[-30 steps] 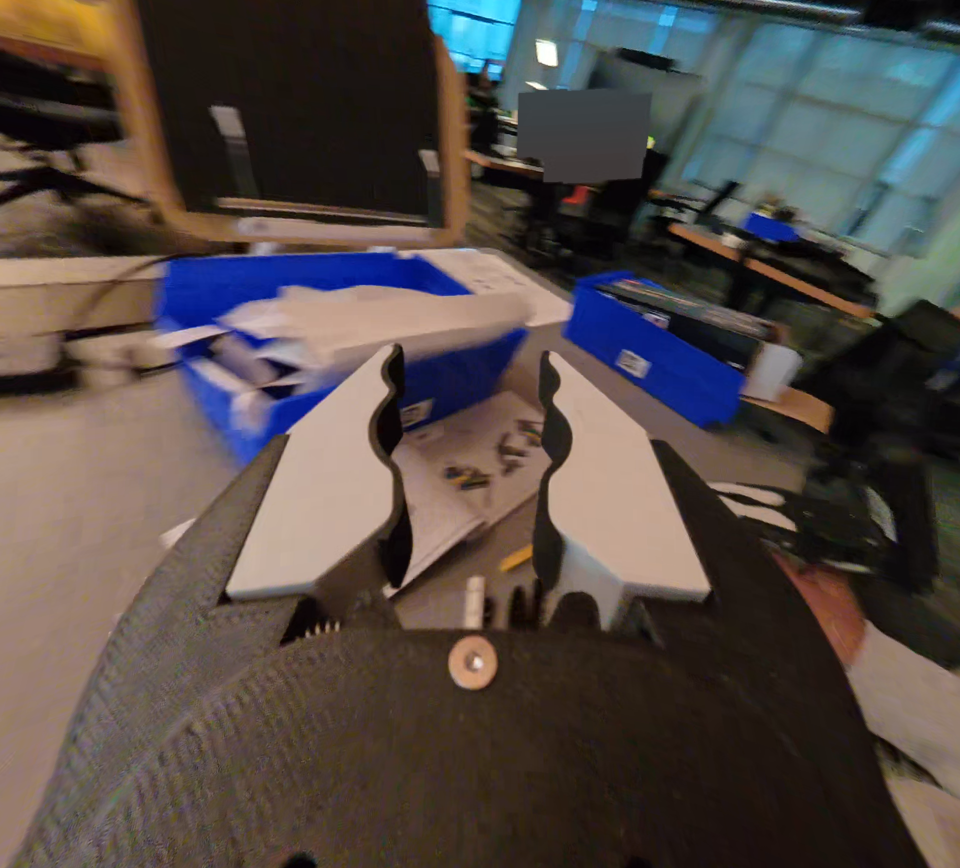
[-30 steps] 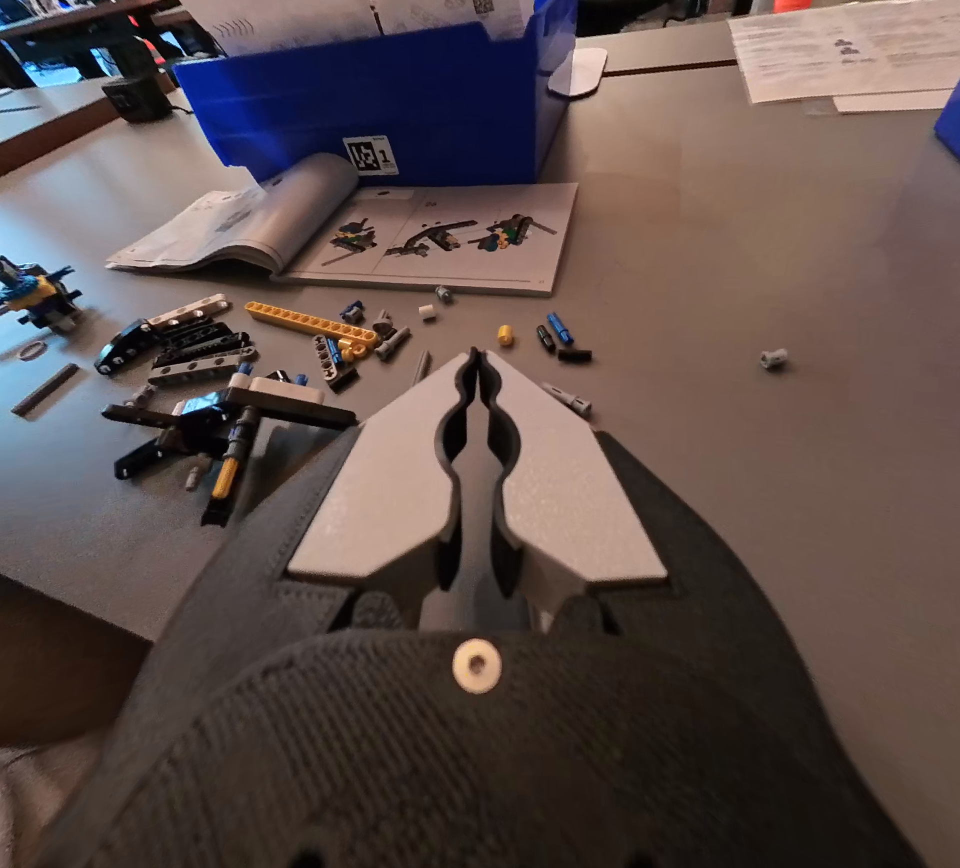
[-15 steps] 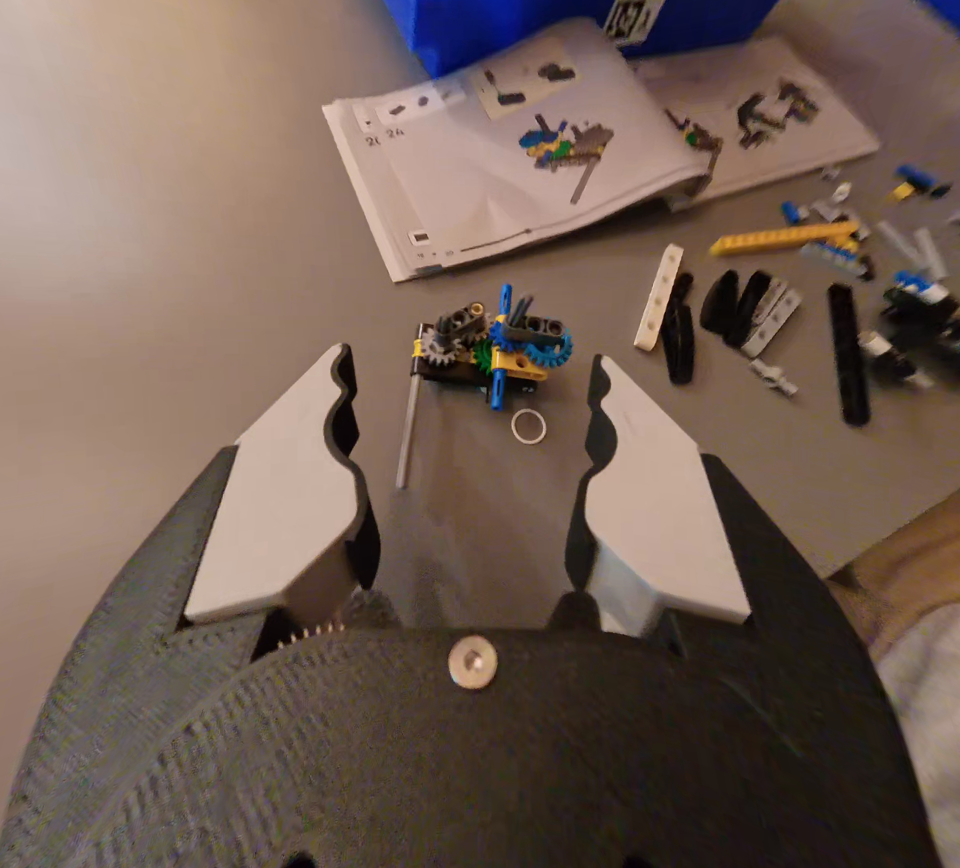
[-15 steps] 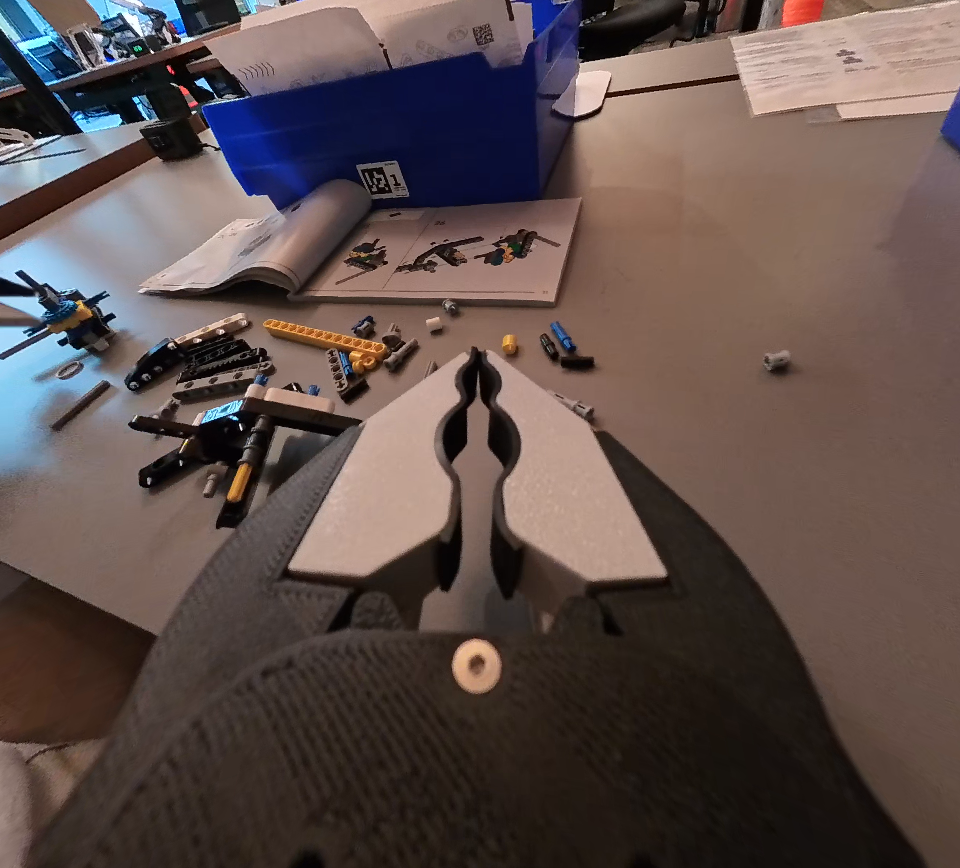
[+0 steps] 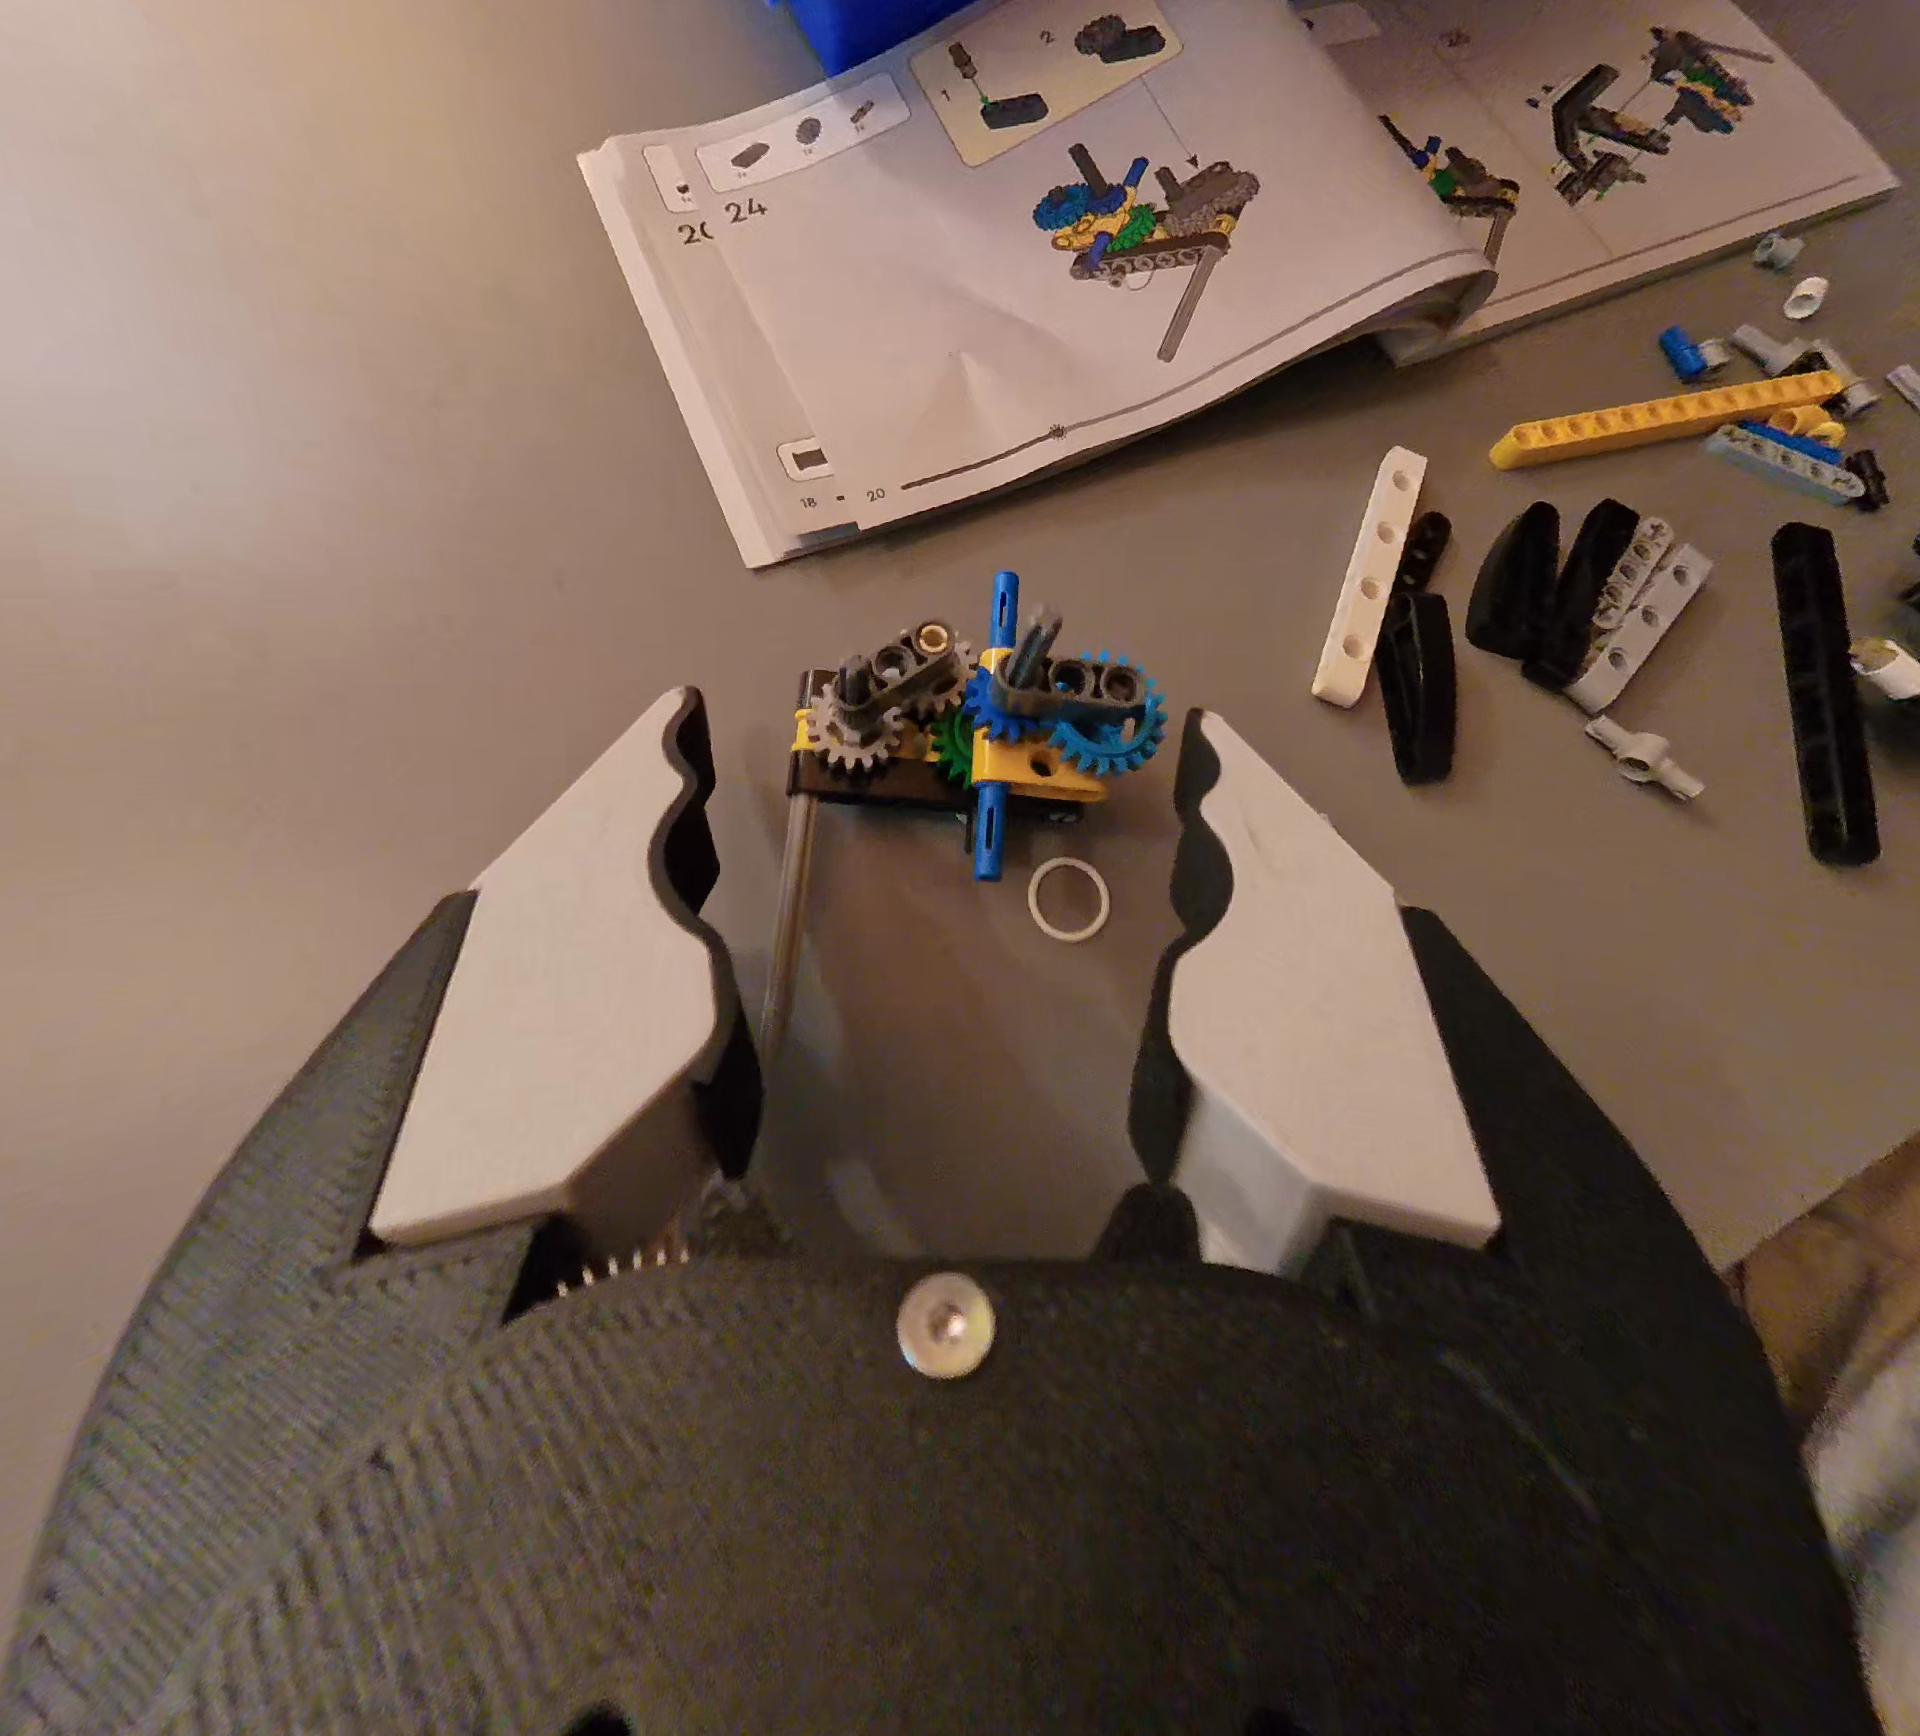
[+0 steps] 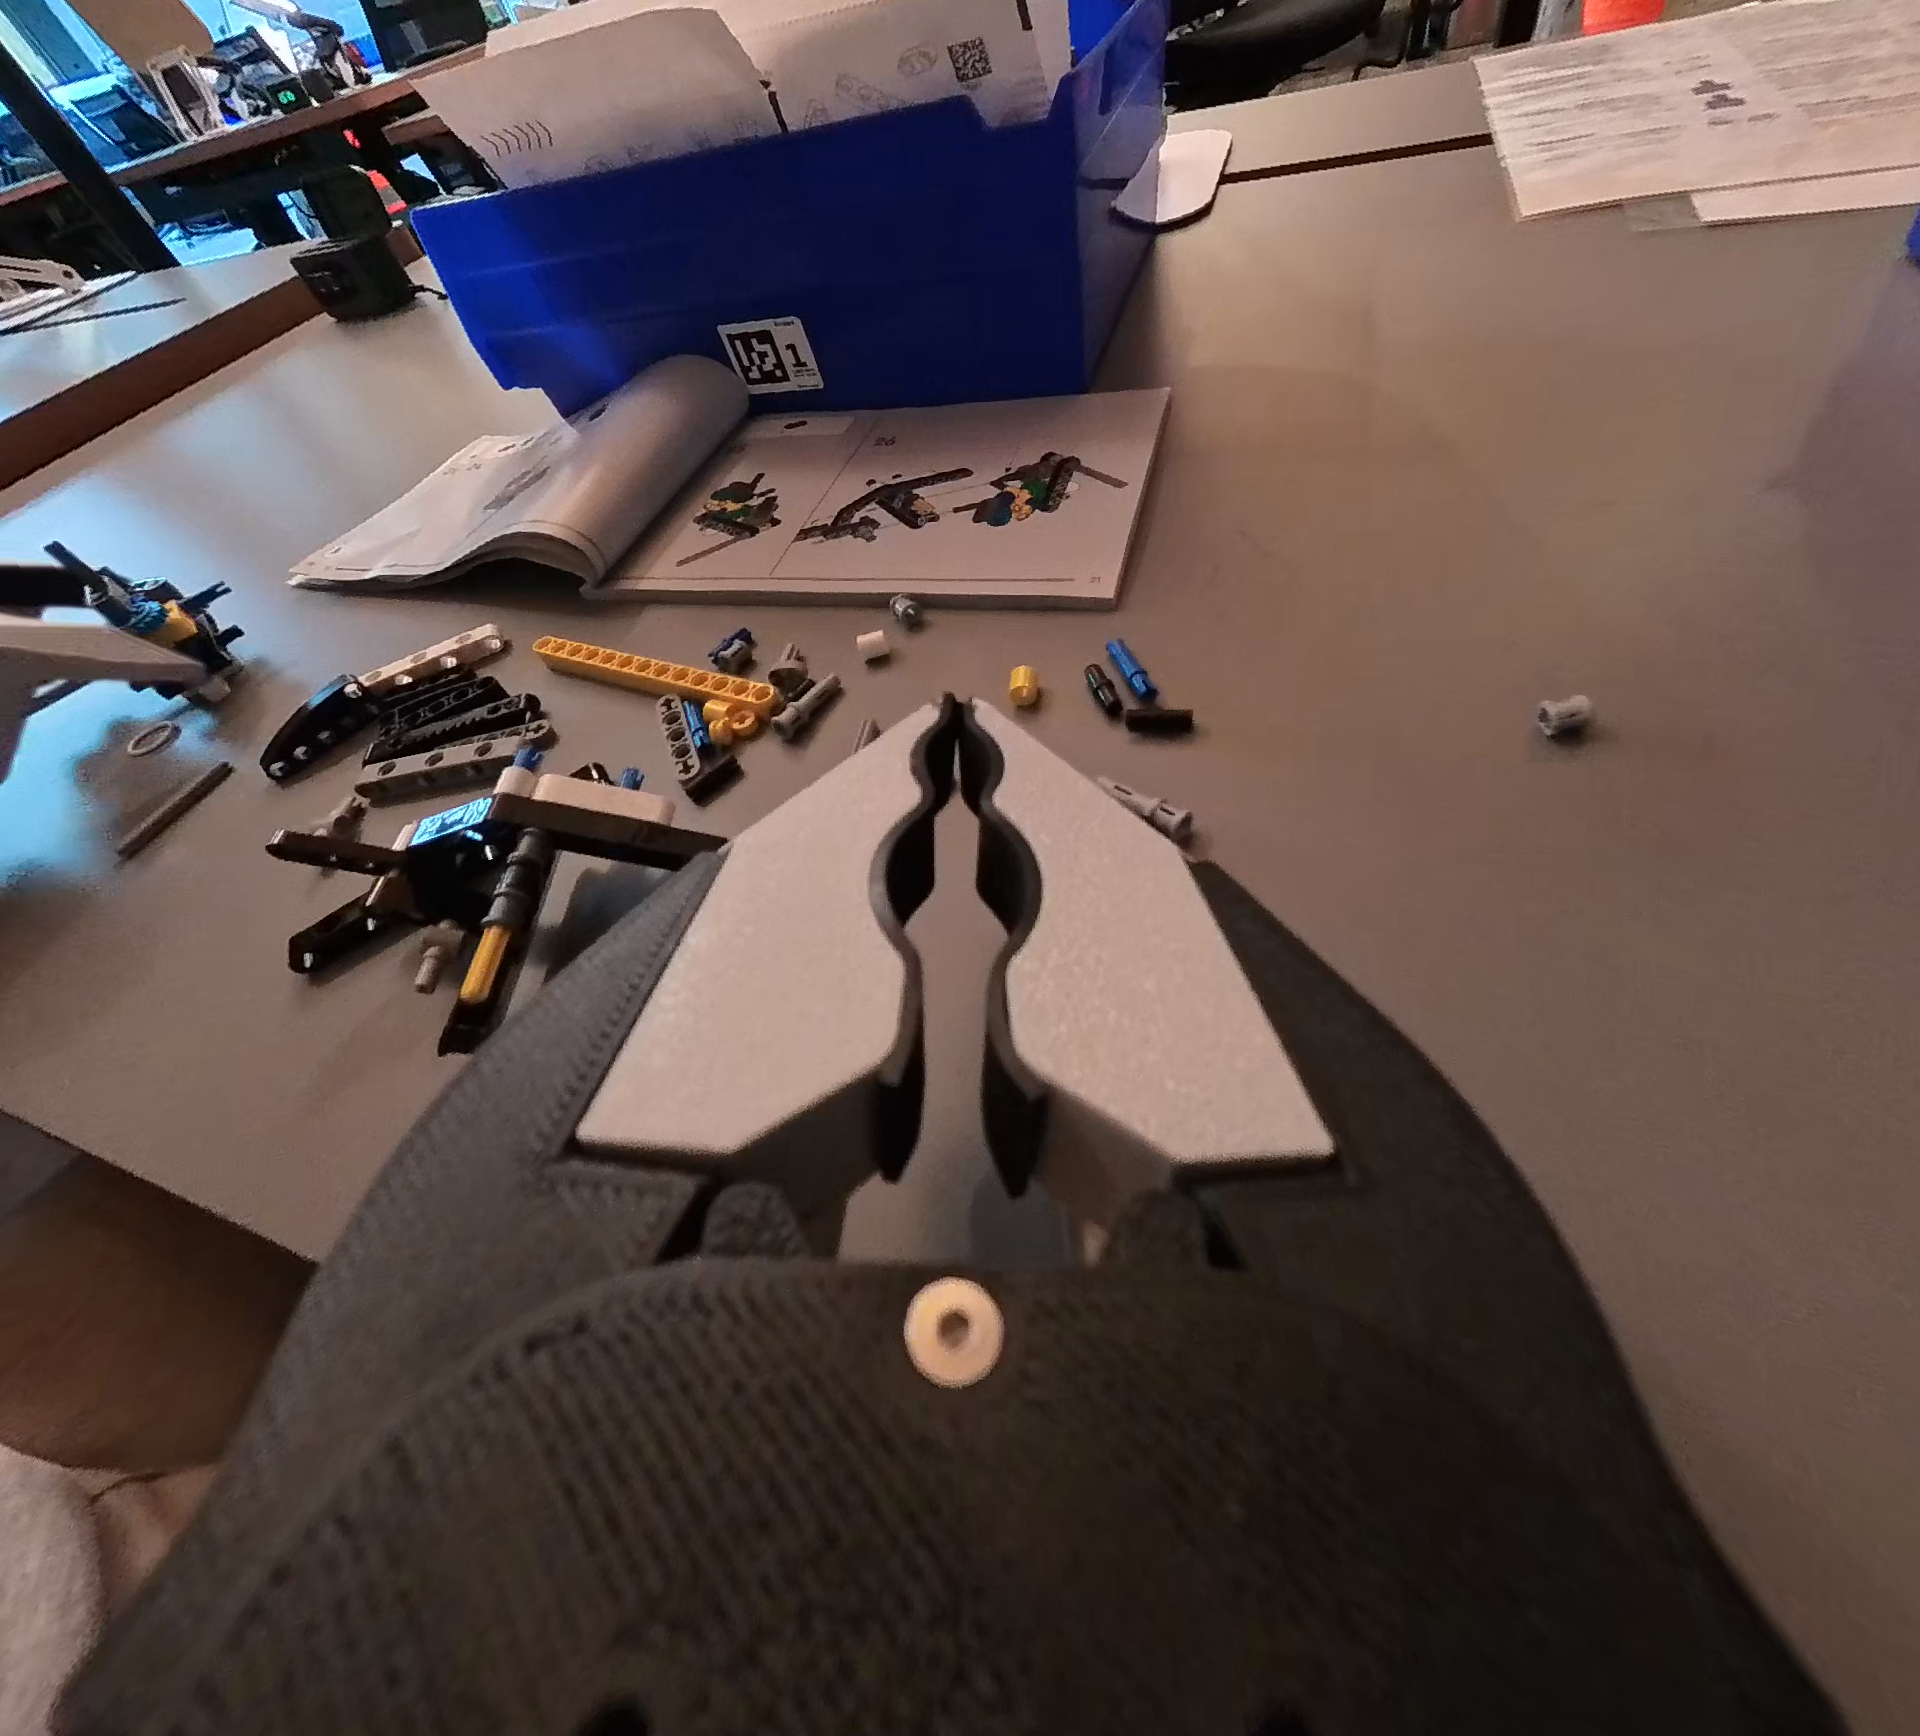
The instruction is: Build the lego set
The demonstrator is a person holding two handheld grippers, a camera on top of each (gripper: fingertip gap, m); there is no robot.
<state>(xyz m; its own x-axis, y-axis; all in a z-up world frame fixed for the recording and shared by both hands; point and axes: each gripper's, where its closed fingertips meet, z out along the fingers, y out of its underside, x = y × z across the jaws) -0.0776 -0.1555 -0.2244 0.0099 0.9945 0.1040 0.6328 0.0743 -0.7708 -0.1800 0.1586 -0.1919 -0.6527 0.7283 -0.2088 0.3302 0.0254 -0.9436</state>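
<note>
A small gear assembly (image 5: 977, 730) with grey, blue and green gears, a yellow beam and a blue axle sits on the grey table. My left gripper (image 5: 940, 725) is open, one fingertip on each side of it, not touching. A long grey axle (image 5: 784, 917) sticks out of it and a white ring (image 5: 1068, 899) lies beside it. The assembly also shows in the right wrist view (image 6: 166, 621), far left. My right gripper (image 6: 958, 710) is shut and empty above loose parts. A black sub-assembly (image 6: 468, 865) with a yellow axle lies to its left.
An open instruction booklet (image 5: 1039, 263) lies in front of a blue bin (image 6: 810, 252) full of paper bags. A yellow beam (image 6: 655, 678), black panels (image 5: 1538, 580) and a white beam (image 5: 1369, 590) lie scattered. A grey connector (image 6: 1564, 715) lies alone at right. Papers (image 6: 1714, 107) are at back right. There is about 35 cm between the tips of the two grippers.
My left gripper swung down from facing the room to the table, opened wider and moved in around the gear assembly. My right gripper stayed shut and barely moved.
</note>
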